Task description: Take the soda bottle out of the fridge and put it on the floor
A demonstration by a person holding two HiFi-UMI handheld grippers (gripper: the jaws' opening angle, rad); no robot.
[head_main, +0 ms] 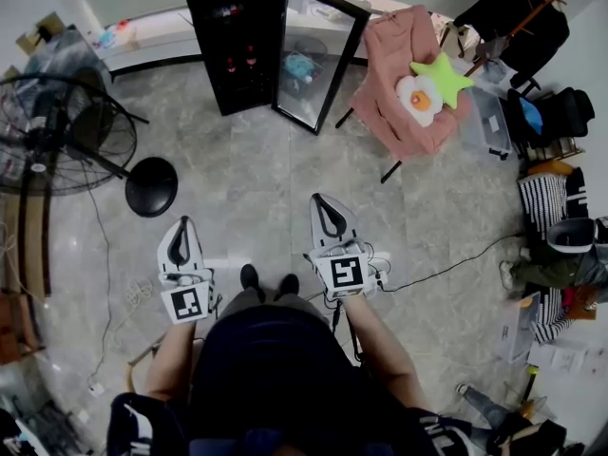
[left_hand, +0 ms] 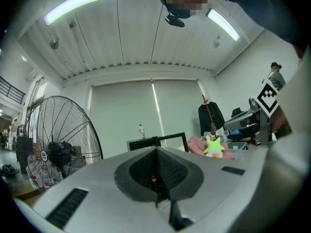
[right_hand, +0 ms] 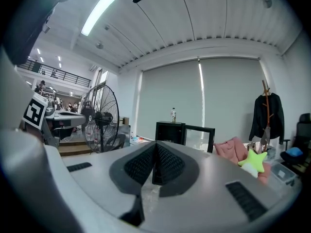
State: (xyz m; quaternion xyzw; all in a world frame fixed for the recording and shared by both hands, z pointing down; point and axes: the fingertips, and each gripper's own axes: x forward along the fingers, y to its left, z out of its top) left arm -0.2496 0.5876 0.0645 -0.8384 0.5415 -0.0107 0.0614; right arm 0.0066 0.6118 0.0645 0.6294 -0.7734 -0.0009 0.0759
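Note:
The black fridge (head_main: 237, 50) stands at the far side of the floor with its glass door (head_main: 318, 60) swung open to the right. On a shelf inside are small bottles with red caps (head_main: 231, 65), too small to tell apart. A clear bottle (right_hand: 173, 114) stands on top of the fridge (right_hand: 170, 130). My left gripper (head_main: 183, 223) and right gripper (head_main: 321, 199) are held side by side in front of my body, well short of the fridge. Both point toward it. Each has its jaws shut with nothing between them, as the left gripper (left_hand: 155, 148) and right gripper (right_hand: 155, 143) views show.
A large standing fan (head_main: 57, 136) with a round black base (head_main: 152, 186) is at the left. A chair draped in pink cloth (head_main: 404, 112) carries a green star plush (head_main: 442, 76) right of the fridge door. A cable (head_main: 446, 266) runs across the tiled floor; bags and clutter line the right wall.

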